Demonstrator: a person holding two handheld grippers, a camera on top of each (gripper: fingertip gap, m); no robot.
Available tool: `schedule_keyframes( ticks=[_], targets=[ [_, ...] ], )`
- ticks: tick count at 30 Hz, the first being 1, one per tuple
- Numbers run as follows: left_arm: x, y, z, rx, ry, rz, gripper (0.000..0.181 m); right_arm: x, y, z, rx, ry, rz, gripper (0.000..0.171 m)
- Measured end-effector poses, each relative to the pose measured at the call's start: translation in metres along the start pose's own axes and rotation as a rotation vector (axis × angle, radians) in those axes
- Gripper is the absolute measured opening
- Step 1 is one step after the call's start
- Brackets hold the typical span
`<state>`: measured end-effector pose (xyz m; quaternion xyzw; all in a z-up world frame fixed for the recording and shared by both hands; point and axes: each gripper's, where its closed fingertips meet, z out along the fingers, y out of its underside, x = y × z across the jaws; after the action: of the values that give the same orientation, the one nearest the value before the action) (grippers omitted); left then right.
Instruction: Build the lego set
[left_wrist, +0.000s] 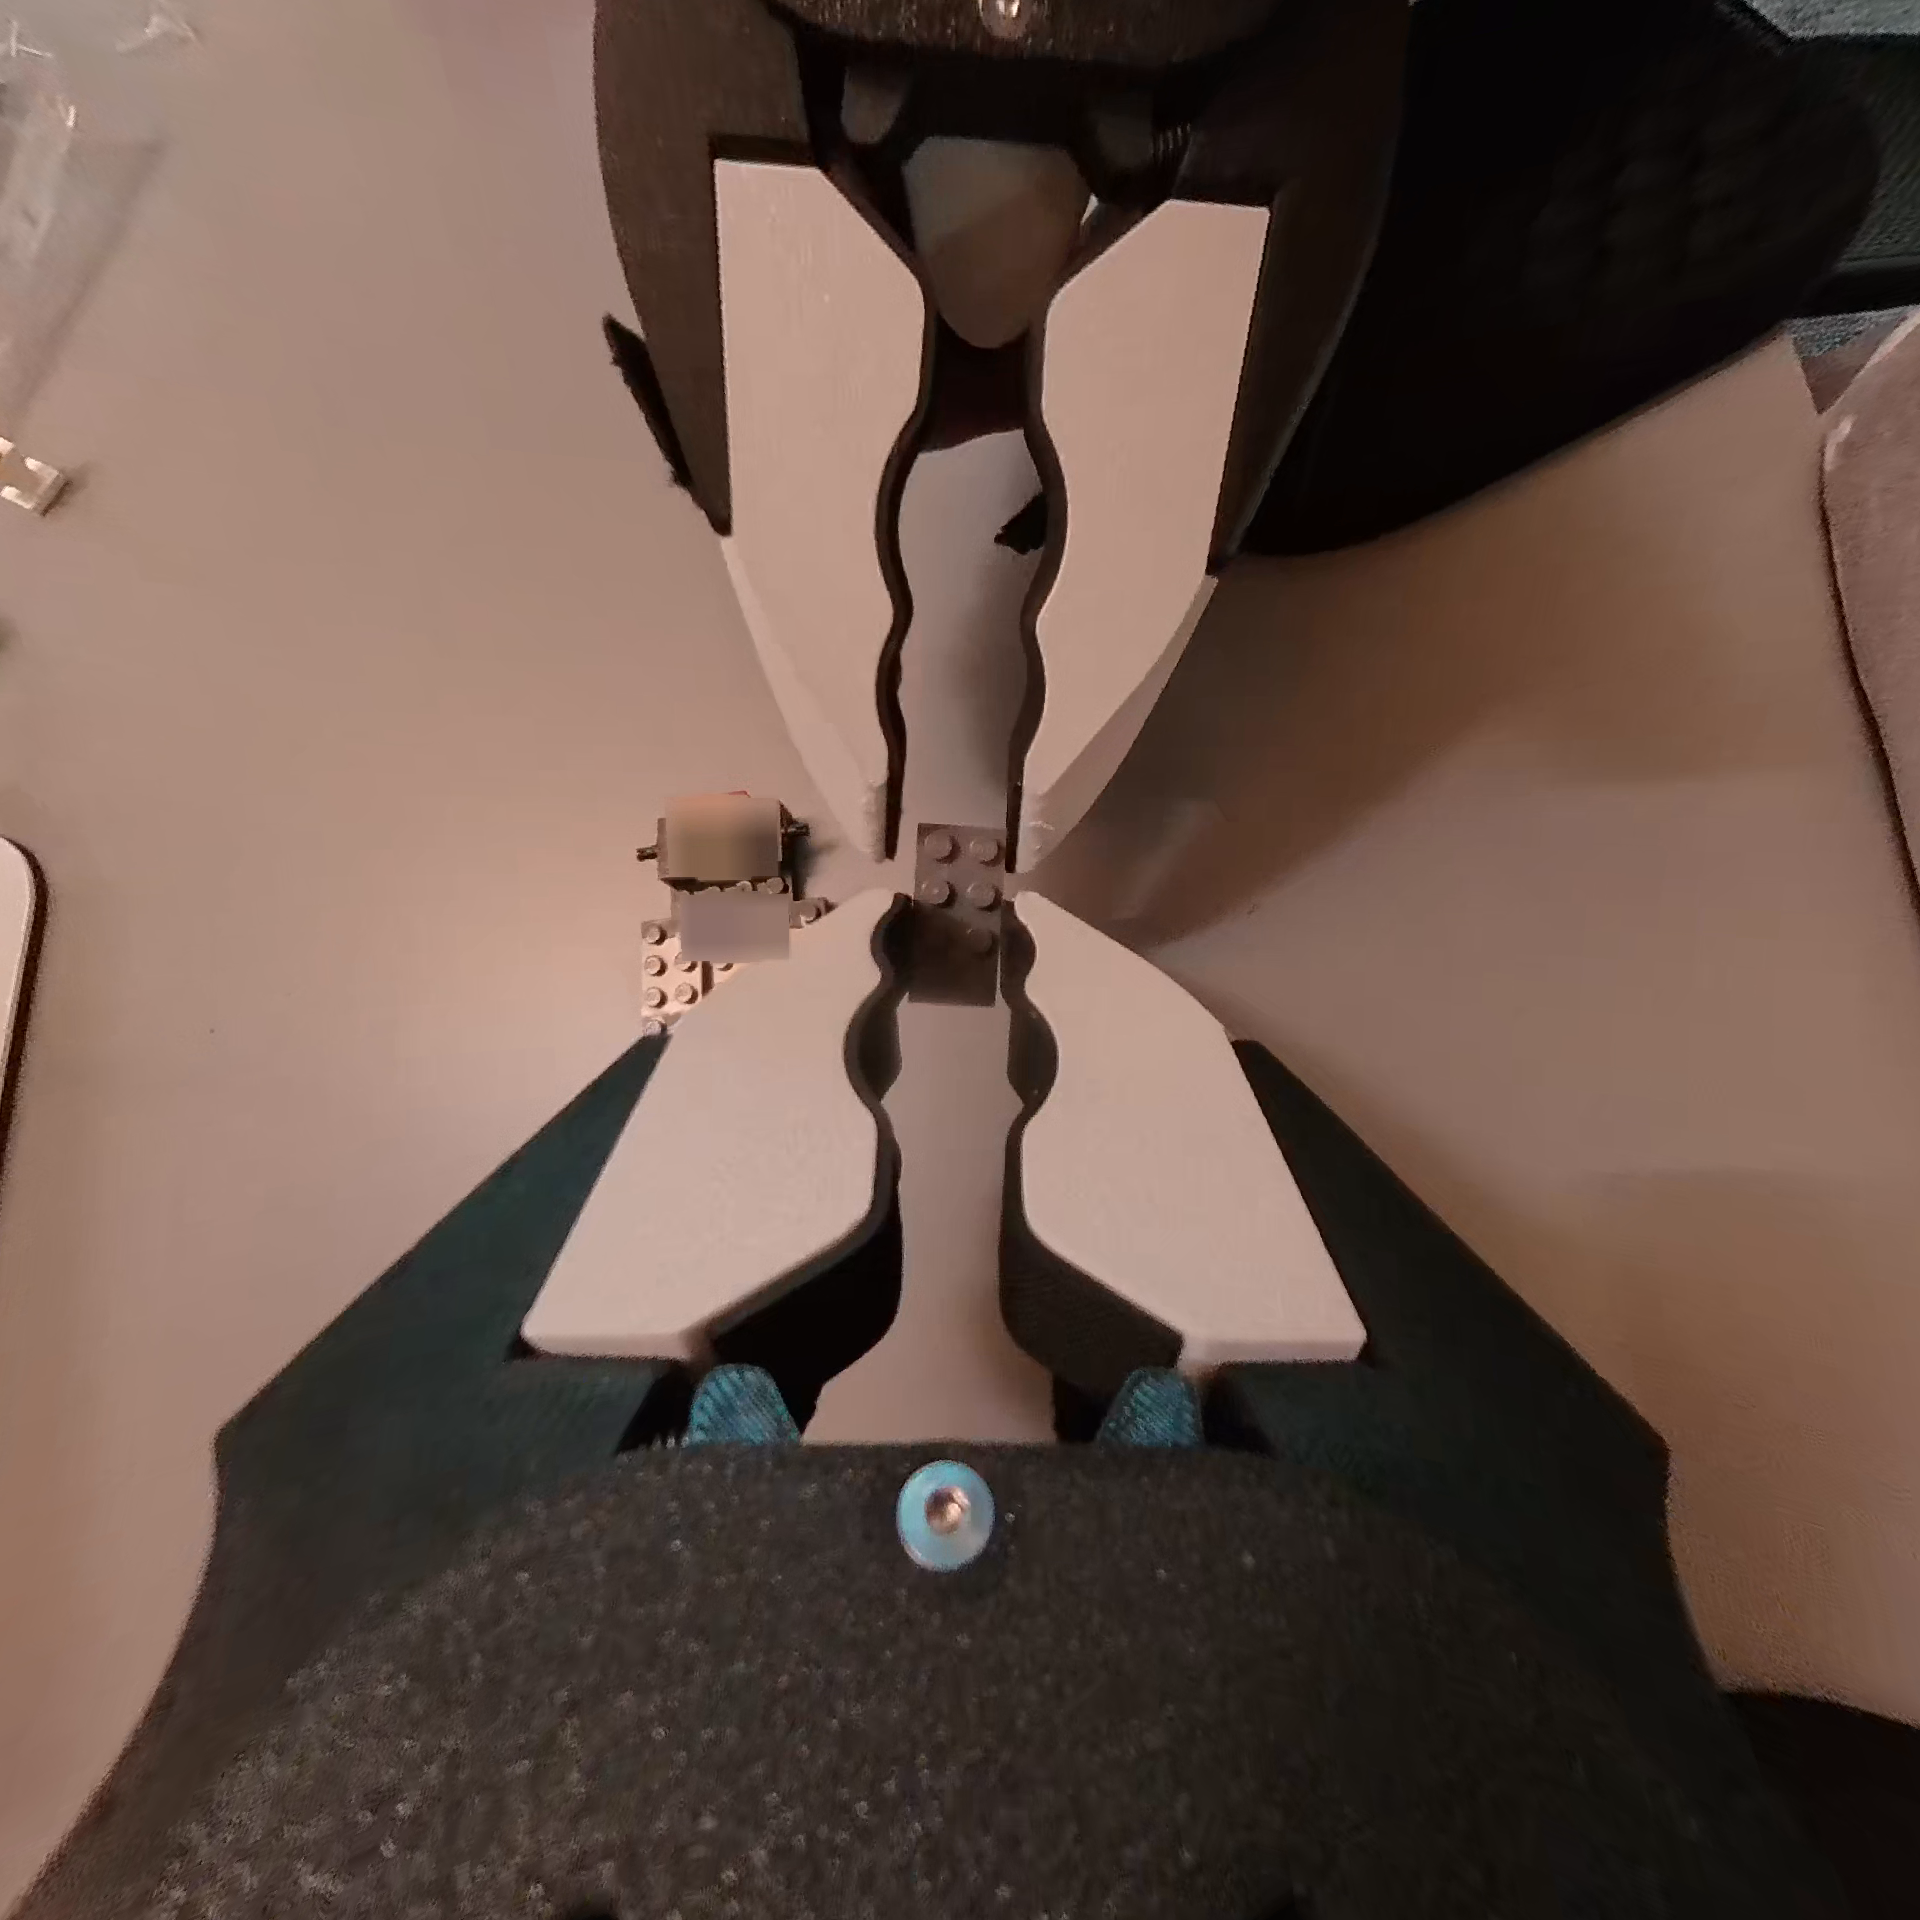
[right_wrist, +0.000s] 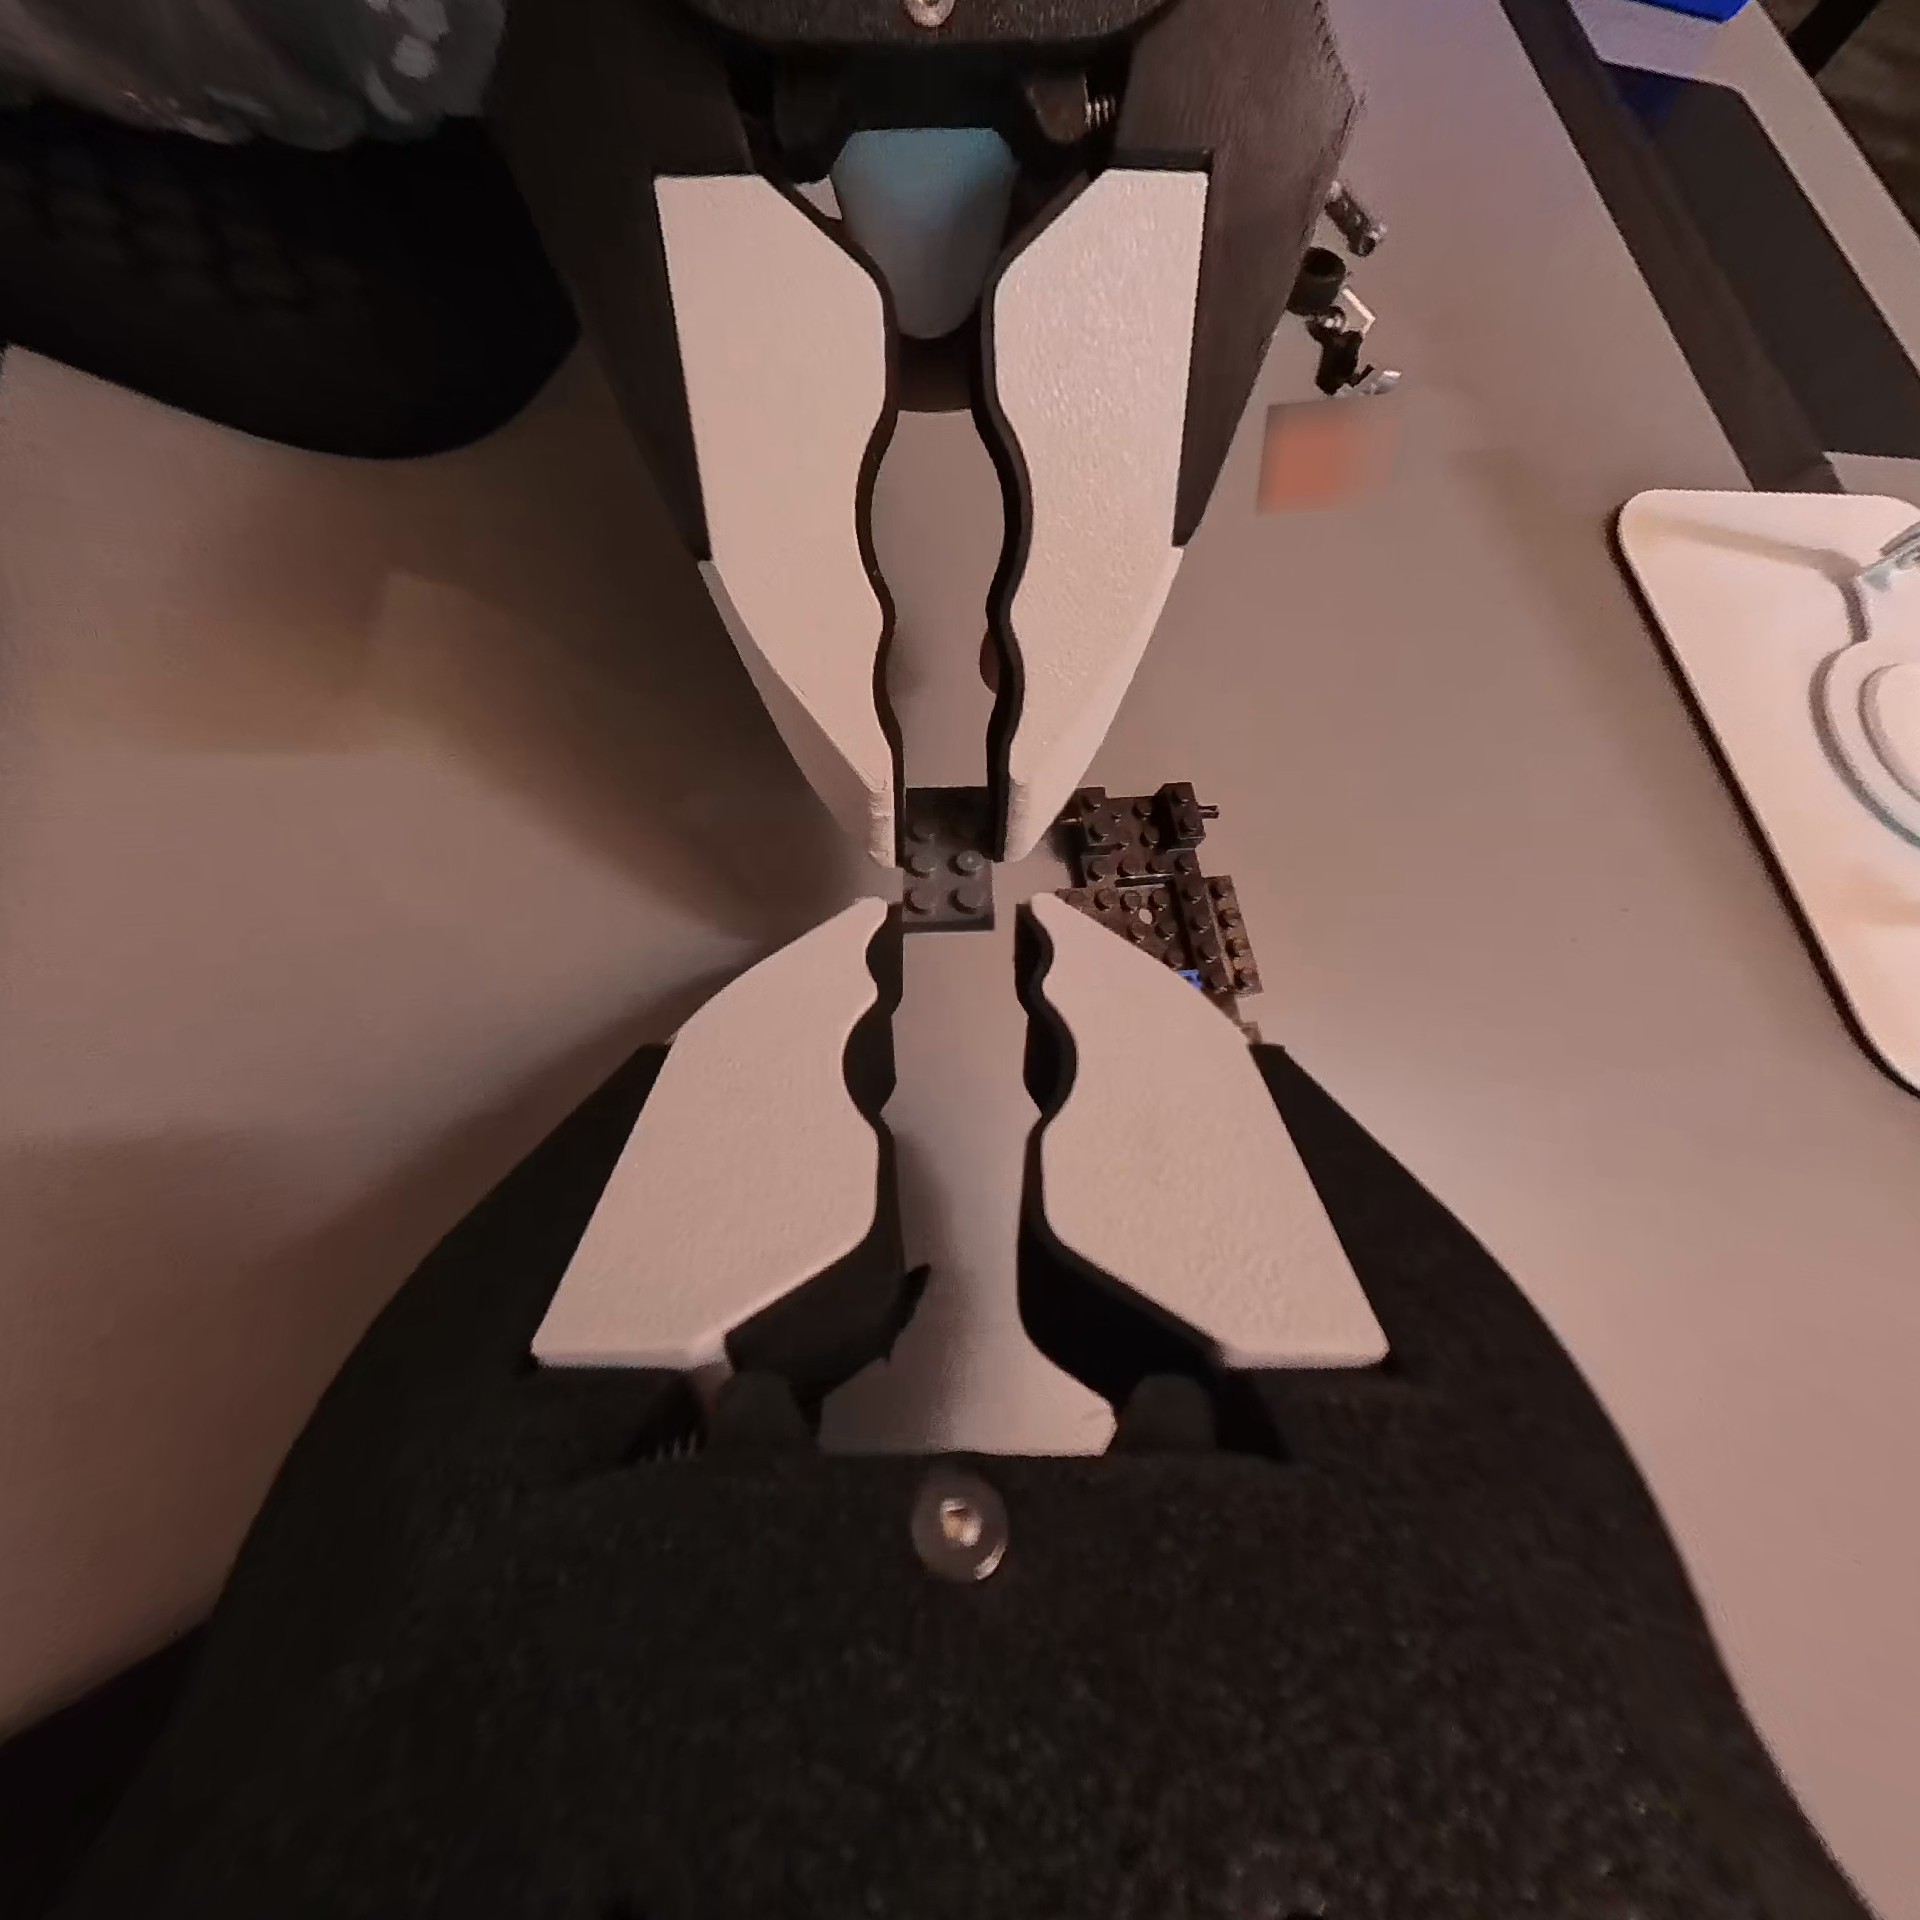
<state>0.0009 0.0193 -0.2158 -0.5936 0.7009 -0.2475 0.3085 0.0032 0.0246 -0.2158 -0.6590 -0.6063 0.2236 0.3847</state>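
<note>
A small dark grey studded plate (left_wrist: 961, 883) lies between the two grippers, which face each other tip to tip over the table. My left gripper (left_wrist: 954, 906) is shut on the plate's near end; in the right wrist view it (right_wrist: 948, 831) comes in from the top with the plate (right_wrist: 945, 883) snug between its fingers. My right gripper (right_wrist: 956, 904) stands narrowly open, its tips on either side of the plate's other end with a thin gap on each side; it (left_wrist: 954, 847) also shows at the top of the left wrist view.
A part-built dark lego assembly (right_wrist: 1153, 904) lies on the table just beside the tips; it also shows in the left wrist view (left_wrist: 686, 966). A white tray (right_wrist: 1766, 727) is at the right. Loose small parts (right_wrist: 1345, 312) lie farther back. A grey cushion (left_wrist: 1870, 644) borders the table. My left and right fingertips are right by each other.
</note>
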Motion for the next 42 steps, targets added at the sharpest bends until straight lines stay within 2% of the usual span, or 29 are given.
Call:
schedule_keyframes(
  ticks=[6,10,12,18,22,27,30,35,39,42],
  targets=[
    [-0.002,0.0,0.001,0.019,-0.008,-0.016,0.016,-0.001,0.002,0.001,0.006,-0.003,0.012,0.016],
    [-0.018,0.003,-0.004,0.083,-0.036,-0.146,0.028,0.014,0.0,-0.007,0.049,0.082,0.081,0.016],
    [-0.022,-0.002,-0.008,0.174,0.019,-0.278,0.029,0.025,-0.007,-0.016,0.124,0.167,0.127,0.016],
    [-0.038,-0.047,-0.026,0.596,0.246,-0.718,0.023,0.044,-0.025,-0.044,0.287,0.47,0.149,0.016],
    [-0.042,-0.058,-0.027,0.693,0.298,-0.833,0.016,0.043,-0.029,-0.048,0.302,0.551,0.158,0.016],
    [-0.04,-0.06,-0.027,0.691,0.315,-0.857,0.006,0.043,-0.028,-0.045,0.291,0.566,0.178,0.016],
    [-0.04,-0.056,-0.027,0.654,0.331,-0.859,0.005,0.035,-0.025,-0.038,0.247,0.476,0.149,0.017],
    [-0.036,-0.044,-0.023,0.557,0.439,-0.919,0.004,0.035,-0.026,-0.044,0.065,0.327,-0.205,0.035],
    [-0.029,-0.039,-0.015,0.492,0.499,-0.966,0.004,0.031,-0.022,-0.032,-0.128,0.224,-0.463,0.045],
    [-0.028,-0.037,-0.012,0.472,0.495,-0.981,0.004,0.029,-0.011,-0.02,-0.236,0.167,-0.546,0.048]
  ],
)
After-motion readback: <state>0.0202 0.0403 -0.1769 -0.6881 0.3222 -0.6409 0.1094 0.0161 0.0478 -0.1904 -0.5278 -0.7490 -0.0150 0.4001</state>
